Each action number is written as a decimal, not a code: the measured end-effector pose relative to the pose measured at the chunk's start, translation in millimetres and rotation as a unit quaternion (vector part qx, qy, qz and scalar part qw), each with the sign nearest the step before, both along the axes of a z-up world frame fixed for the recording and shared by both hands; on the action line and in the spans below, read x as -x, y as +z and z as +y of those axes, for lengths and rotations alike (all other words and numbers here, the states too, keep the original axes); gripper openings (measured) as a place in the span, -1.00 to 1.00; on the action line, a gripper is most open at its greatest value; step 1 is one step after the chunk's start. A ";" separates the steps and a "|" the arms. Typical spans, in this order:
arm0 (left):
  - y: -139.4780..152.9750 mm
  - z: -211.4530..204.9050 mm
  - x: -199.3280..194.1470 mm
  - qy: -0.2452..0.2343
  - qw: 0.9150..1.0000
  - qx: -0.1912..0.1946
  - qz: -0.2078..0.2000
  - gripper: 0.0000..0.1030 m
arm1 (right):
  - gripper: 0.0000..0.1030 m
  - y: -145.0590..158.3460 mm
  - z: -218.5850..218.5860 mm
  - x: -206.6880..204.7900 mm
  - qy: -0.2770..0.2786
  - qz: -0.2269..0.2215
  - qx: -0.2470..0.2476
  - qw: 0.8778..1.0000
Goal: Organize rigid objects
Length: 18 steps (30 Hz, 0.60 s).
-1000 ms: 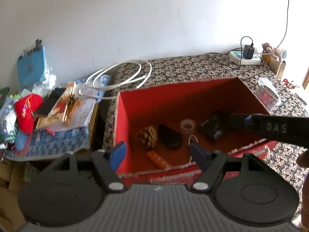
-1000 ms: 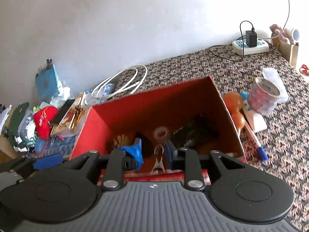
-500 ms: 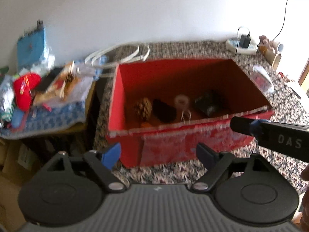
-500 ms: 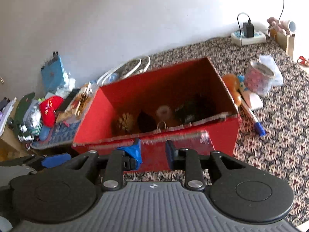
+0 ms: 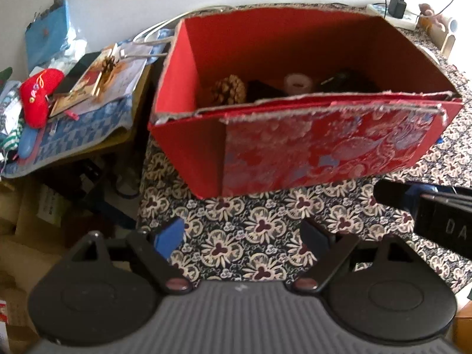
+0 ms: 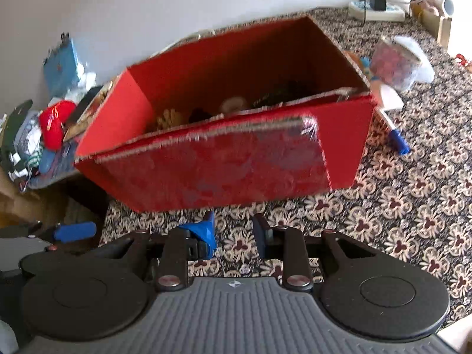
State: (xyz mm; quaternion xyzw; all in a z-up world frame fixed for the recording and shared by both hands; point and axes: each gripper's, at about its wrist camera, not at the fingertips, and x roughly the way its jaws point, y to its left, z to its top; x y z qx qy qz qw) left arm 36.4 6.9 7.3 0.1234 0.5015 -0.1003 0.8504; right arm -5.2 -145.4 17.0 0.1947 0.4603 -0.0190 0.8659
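A red cardboard box [image 5: 309,153] stands on the flowered tablecloth [image 5: 236,215]. Inside it I see a pine cone [image 5: 230,90], a clear tape roll [image 5: 298,81] and dark objects [image 5: 345,81], all partly hidden by the near wall. My left gripper [image 5: 243,236] hangs wide open and empty over the cloth, in front of the box. My right gripper [image 6: 233,231] is also in front of the red box [image 6: 224,165]. Its fingers are only a narrow gap apart, with nothing between them. A blue-capped pen [image 6: 396,140] and a patterned cup [image 6: 392,65] lie right of the box.
The table ends at its left edge [image 5: 141,177], with a drop beside it. Lower at the left, a side surface holds a red plush [image 5: 38,94], a book [image 5: 85,85] and a blue pouch [image 5: 47,38]. A power strip [image 5: 395,14] lies at the back right.
Both grippers have drawn back from over the box and sunk to in front of its near wall. The left jaws have widened a little. The box's contents are now largely hidden.
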 end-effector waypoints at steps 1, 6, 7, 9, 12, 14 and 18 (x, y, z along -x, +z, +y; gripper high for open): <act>-1.5 -0.5 -0.2 -0.001 1.000 -0.001 0.002 0.71 | -0.79 -1.5 -0.5 -0.4 0.003 0.005 -0.006 1.000; -8.5 -4.5 -0.5 0.004 1.000 -0.013 0.015 0.71 | -0.79 -9.0 -3.4 -2.6 0.004 0.040 -0.014 0.999; -9.5 -4.4 -0.7 0.007 1.000 -0.015 0.018 0.71 | -0.79 -9.8 -4.6 -3.6 0.005 0.046 -0.015 0.999; -11.3 -4.9 -2.4 0.014 0.999 -0.019 0.023 0.71 | -0.79 -10.6 -6.4 -5.2 0.009 0.056 -0.020 0.998; -11.2 -7.2 -2.8 0.021 0.999 -0.021 0.028 0.71 | -0.79 -9.6 -11.4 -8.3 0.022 0.067 -0.025 0.997; -9.3 -10.1 -2.4 0.025 0.999 -0.022 0.028 0.71 | -0.79 -7.4 -14.2 -10.5 0.037 0.070 -0.025 0.997; -5.0 -19.2 -2.1 0.037 0.999 -0.023 0.030 0.71 | -0.79 -2.3 -20.4 -13.5 0.065 0.077 -0.028 0.995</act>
